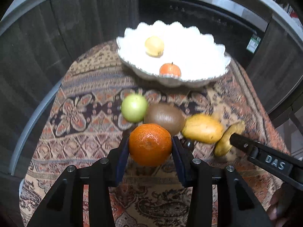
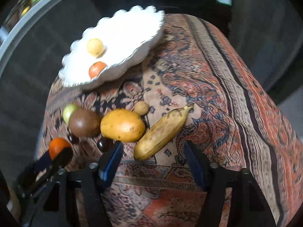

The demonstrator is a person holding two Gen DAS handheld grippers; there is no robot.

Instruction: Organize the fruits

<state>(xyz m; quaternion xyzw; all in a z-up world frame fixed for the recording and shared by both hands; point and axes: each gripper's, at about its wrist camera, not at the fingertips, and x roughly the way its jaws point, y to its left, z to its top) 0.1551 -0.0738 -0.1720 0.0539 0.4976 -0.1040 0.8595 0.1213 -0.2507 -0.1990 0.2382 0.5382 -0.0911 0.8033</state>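
A patterned cloth [image 1: 79,117] in rust, tan and dark blue covers the table, with dark wood panels and a metal-edged appliance behind it. In the left wrist view, a white scalloped bowl [image 1: 204,43] sits in the upper middle of the frame, holding a pale yellow fruit [image 1: 154,46] and a small orange fruit [image 1: 170,69] near its front rim. Below the bowl, on the cloth, a green apple [image 1: 134,108], a brown kiwi [image 1: 164,117] and a yellow mango [image 1: 202,128] lie in a tight row. At centre, the left gripper [image 1: 150,147] has its two pads pressed against the sides of a large orange [image 1: 150,144], gripping it firmly. The right gripper reaches in from the lower right, its tip beside a banana [image 1: 227,140].

In the right wrist view, the bowl [image 2: 132,22] is at upper left. The apple [image 2: 69,111], kiwi [image 2: 84,123] and mango [image 2: 122,125] cluster at centre left, with a small tan round fruit [image 2: 141,108] just behind the mango and two dark, glossy small fruits [image 2: 103,143] in front. The banana [image 2: 162,131] lies diagonally at centre. The right gripper [image 2: 153,160] is spread wide and empty, its fingertips near the banana's lower end. At lower left, the orange [image 2: 56,146] sits in the left gripper [image 2: 55,157].
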